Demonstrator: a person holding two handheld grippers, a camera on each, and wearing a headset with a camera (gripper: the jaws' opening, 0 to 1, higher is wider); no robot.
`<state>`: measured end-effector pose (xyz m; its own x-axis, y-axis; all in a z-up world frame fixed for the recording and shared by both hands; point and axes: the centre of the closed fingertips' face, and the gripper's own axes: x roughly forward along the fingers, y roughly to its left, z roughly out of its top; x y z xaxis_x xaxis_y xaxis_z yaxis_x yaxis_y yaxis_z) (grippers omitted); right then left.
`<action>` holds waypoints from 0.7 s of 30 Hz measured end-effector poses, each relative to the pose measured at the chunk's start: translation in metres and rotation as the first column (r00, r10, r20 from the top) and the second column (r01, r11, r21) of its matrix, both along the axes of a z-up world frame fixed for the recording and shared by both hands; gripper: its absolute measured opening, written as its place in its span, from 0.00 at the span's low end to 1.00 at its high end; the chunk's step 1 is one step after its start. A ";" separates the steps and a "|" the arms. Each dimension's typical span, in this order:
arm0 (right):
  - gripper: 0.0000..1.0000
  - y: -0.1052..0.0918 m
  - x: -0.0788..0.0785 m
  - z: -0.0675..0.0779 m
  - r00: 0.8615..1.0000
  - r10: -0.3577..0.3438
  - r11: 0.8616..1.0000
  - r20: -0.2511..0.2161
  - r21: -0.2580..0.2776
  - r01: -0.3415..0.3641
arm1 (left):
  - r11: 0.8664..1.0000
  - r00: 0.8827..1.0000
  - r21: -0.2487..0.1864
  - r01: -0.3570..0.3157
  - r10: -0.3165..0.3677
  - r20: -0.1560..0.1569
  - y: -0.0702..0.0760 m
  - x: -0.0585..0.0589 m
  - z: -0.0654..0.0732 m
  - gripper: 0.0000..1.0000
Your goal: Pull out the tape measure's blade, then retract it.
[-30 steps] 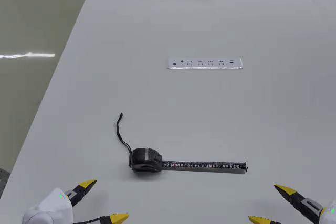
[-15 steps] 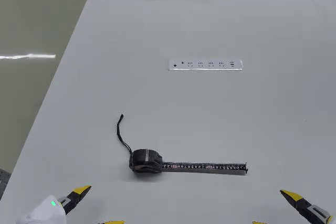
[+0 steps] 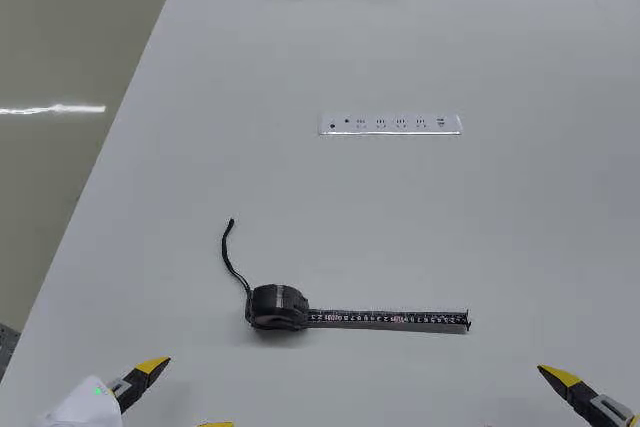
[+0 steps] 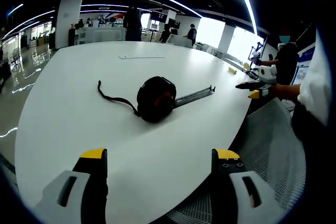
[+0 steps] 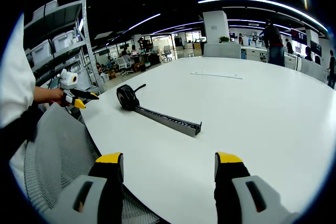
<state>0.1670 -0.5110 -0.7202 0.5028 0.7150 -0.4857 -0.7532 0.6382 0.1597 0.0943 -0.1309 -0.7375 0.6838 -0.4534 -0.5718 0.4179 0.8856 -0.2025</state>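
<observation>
A black tape measure (image 3: 277,307) lies on the white table (image 3: 400,207), its blade (image 3: 390,319) drawn out to the right and lying flat, its wrist strap (image 3: 232,252) trailing toward the far side. The same tape measure (image 4: 156,98) sits ahead in the left gripper view, with the blade (image 4: 195,95) running right. In the right gripper view the tape measure (image 5: 126,97) is at the left and the blade's end hook (image 5: 198,128) points toward me. My left gripper (image 4: 160,159) is open, back at the table's near edge. My right gripper (image 5: 169,162) is open too, near the same edge.
A white power strip (image 3: 390,124) lies flat toward the middle of the table. A grey mesh chair back (image 5: 63,156) stands just off the near edge. Shelving, desks and several people stand in the room behind.
Both grippers have drawn back toward the near edge, lower in the head view. The tape measure and its blade lie as before.
</observation>
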 end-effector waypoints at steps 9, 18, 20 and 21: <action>0.71 0.001 0.000 0.000 1.000 0.001 1.000 -0.002 0.002 -0.001 | 1.000 1.000 0.001 -0.001 0.001 -0.003 -0.001 -0.001 0.001 0.80; 0.71 0.001 0.000 0.000 1.000 0.000 1.000 -0.002 0.004 0.000 | 1.000 1.000 0.001 0.002 -0.002 -0.002 -0.002 0.001 0.002 0.79; 0.71 0.002 0.001 0.002 1.000 0.000 1.000 -0.001 0.005 0.000 | 1.000 1.000 0.000 0.000 0.000 -0.001 -0.001 0.001 0.002 0.79; 0.71 0.003 0.001 0.003 1.000 0.001 1.000 0.001 0.006 -0.001 | 1.000 1.000 0.001 0.000 0.000 -0.001 -0.001 0.002 0.002 0.79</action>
<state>0.1683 -0.5081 -0.7175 0.5026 0.7181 -0.4814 -0.7537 0.6367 0.1629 0.0958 -0.1324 -0.7356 0.6832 -0.4532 -0.5726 0.4179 0.8857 -0.2024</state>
